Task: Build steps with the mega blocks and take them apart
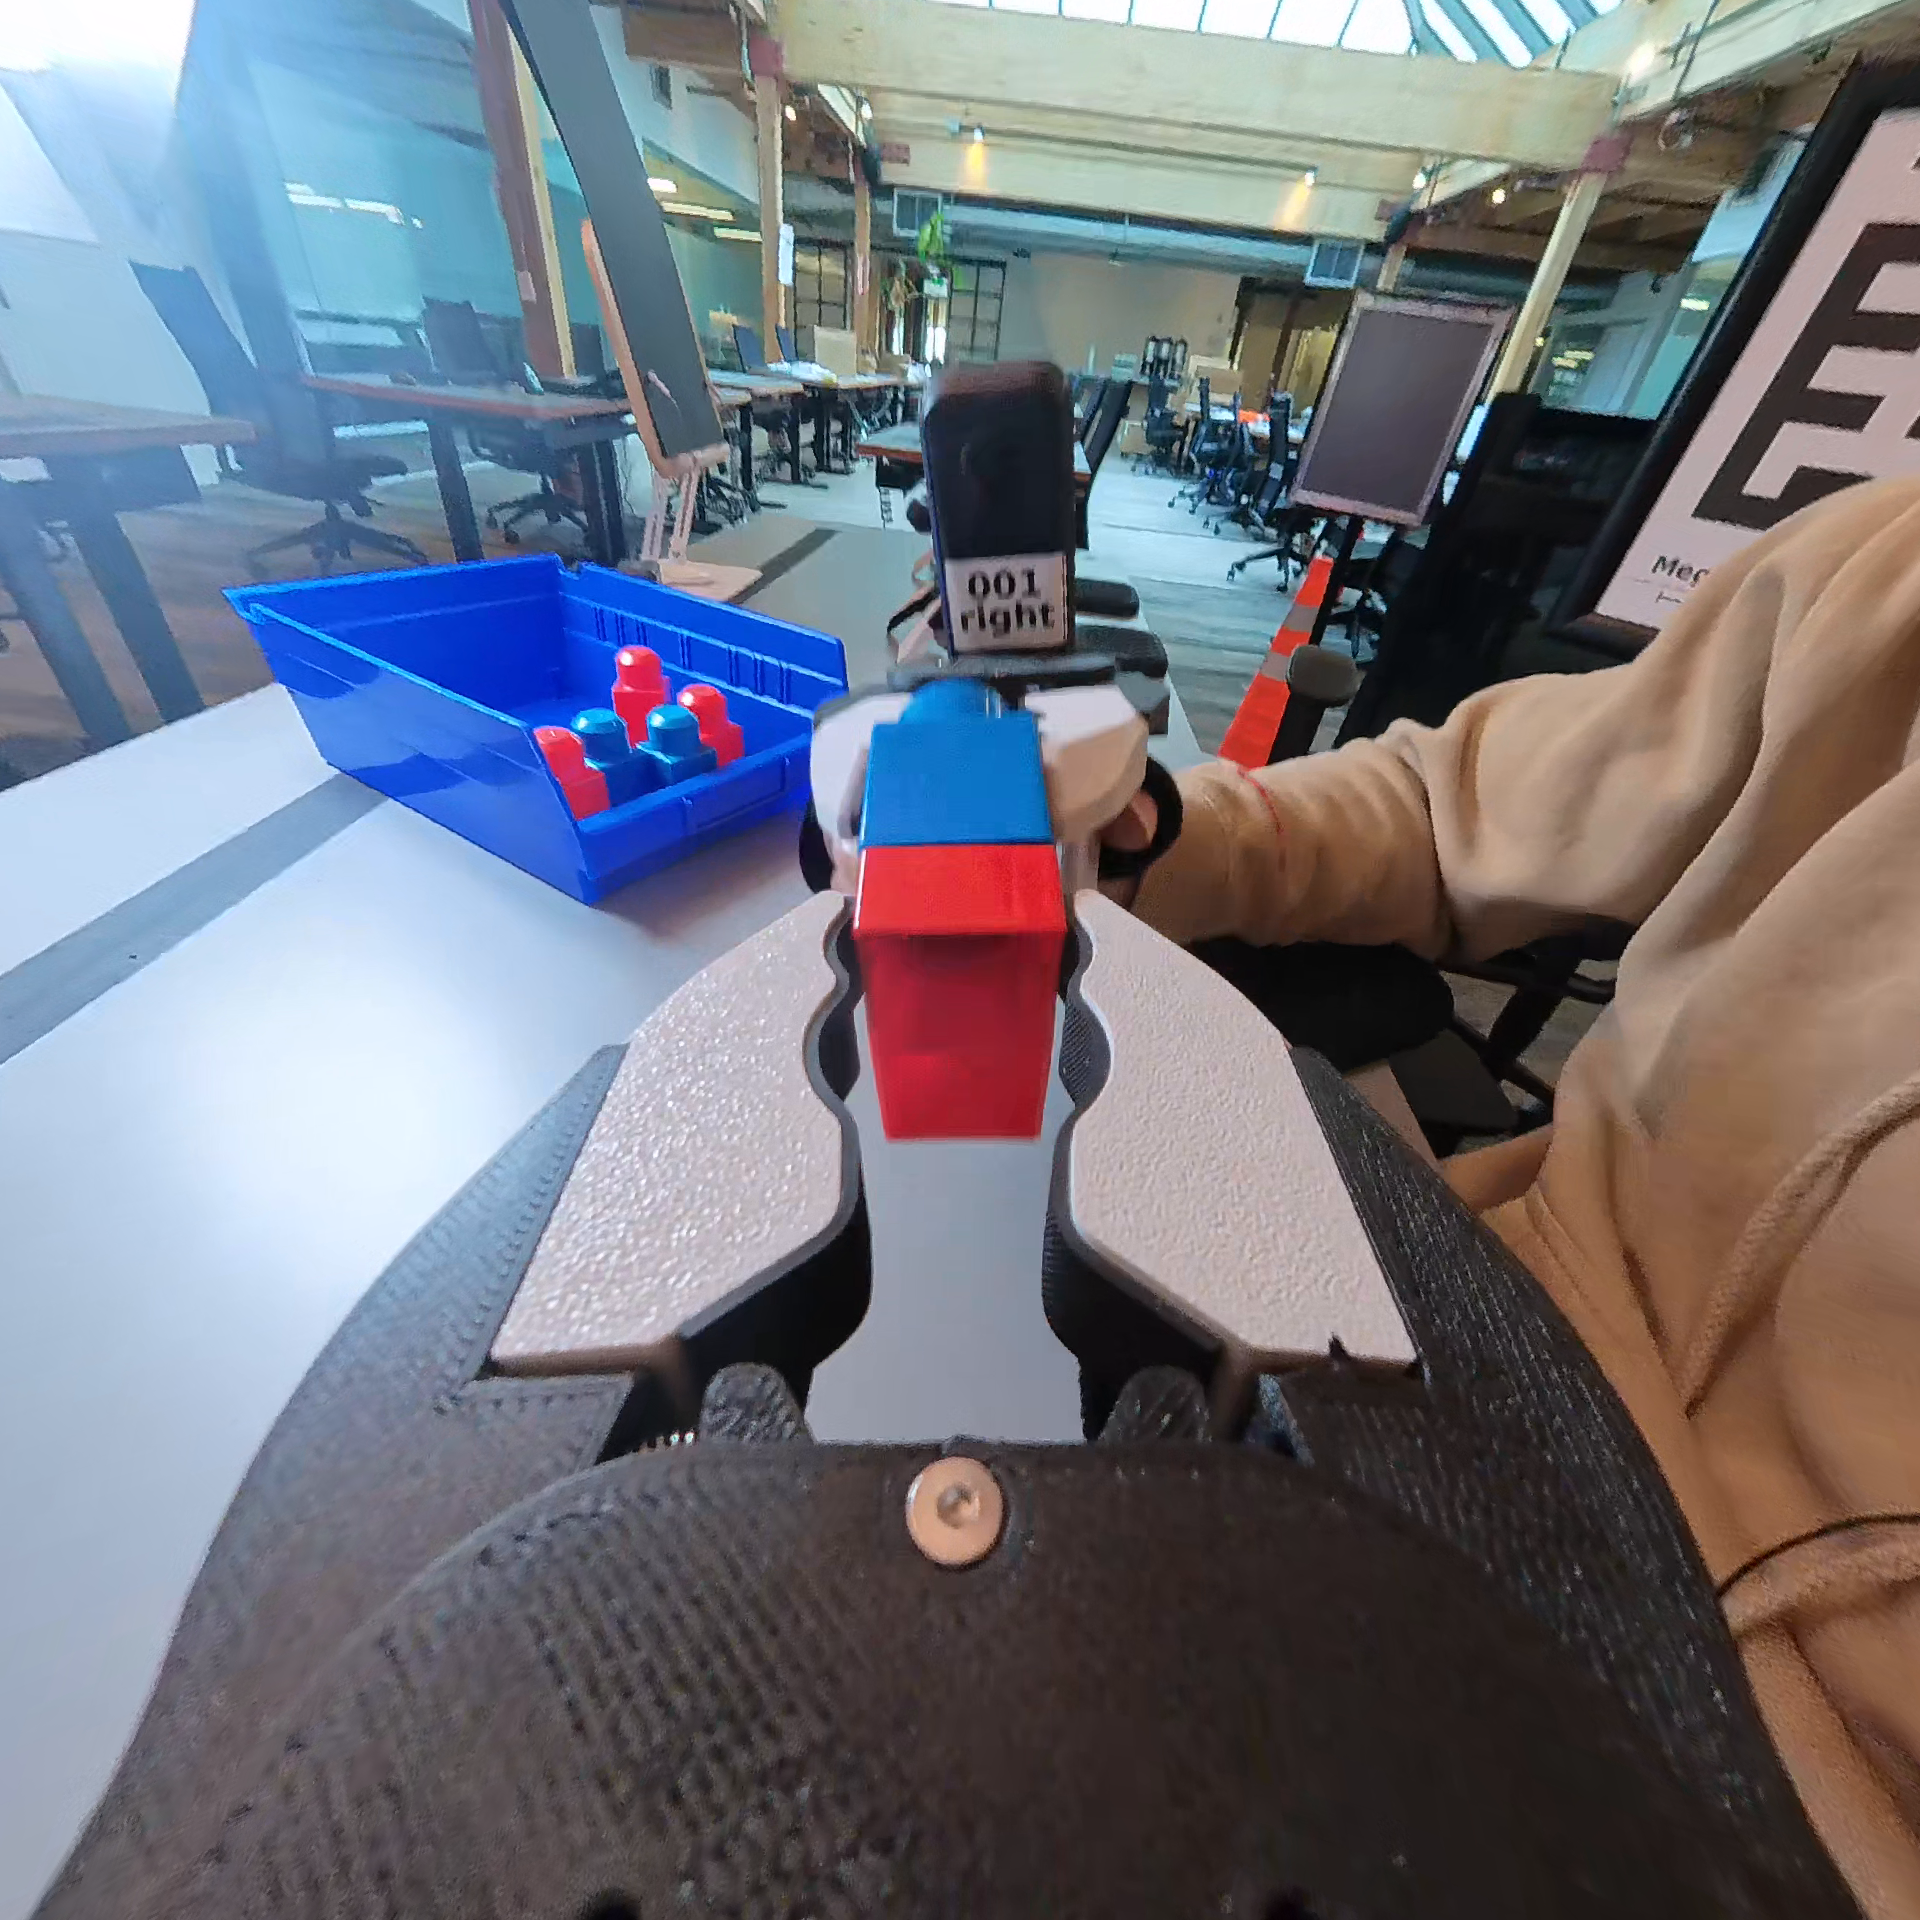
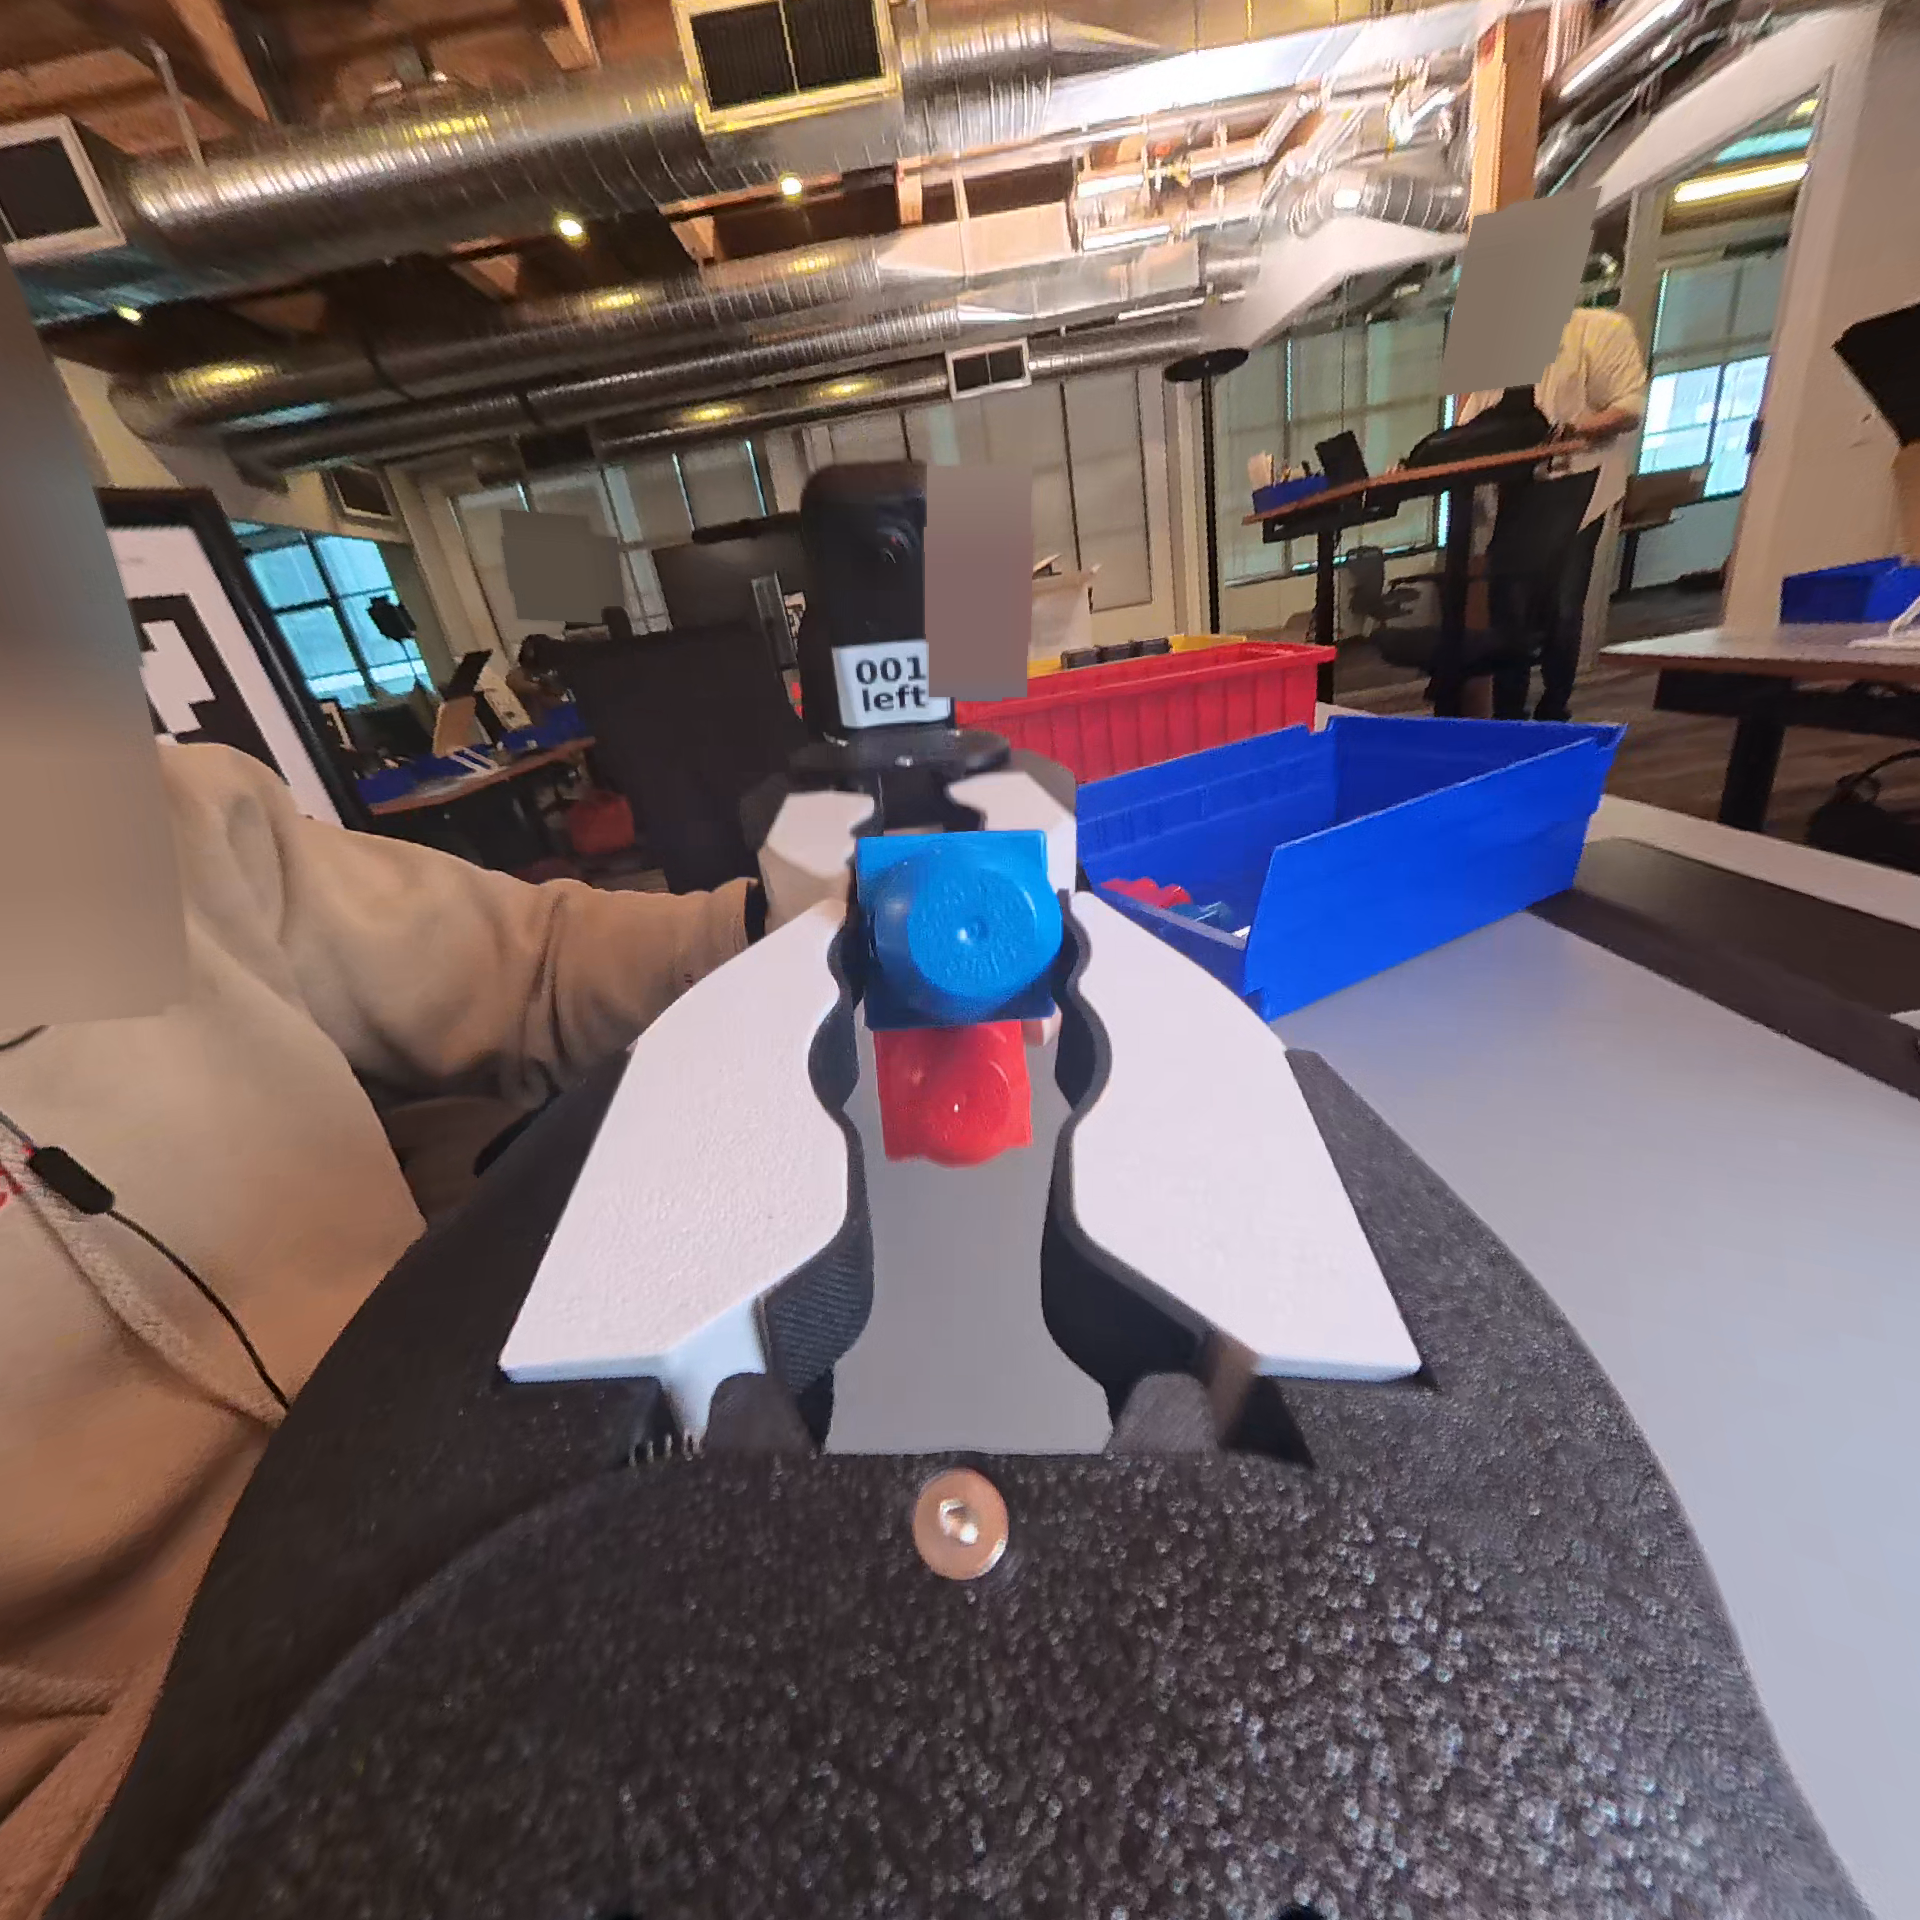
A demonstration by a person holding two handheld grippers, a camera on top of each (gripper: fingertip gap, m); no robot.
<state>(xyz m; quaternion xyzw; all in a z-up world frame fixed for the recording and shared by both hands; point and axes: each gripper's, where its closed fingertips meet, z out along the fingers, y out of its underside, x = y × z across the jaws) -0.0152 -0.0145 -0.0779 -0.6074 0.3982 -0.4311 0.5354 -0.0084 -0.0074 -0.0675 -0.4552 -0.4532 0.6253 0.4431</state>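
While both grippers meet in mid-air above the grey counter [image 1: 260, 1039], each view shows a different end of the joined blocks. From the left wrist view, the left gripper [image 1: 961, 997] has its jaws clamped on the red block [image 1: 956, 997], whose hollow underside faces the camera; the blue block [image 1: 951, 784] sits beyond it, pinched by the right gripper [image 1: 977, 769]. From the right wrist view, the right gripper's jaws close on the blue block's studded end. Only the left view shows loose blocks [image 1: 639, 732] clearly inside the blue bin [image 1: 416, 665]; only the right view shows a red bin [image 2: 1143, 696]. Each gripper's camera carries a small white printed label.
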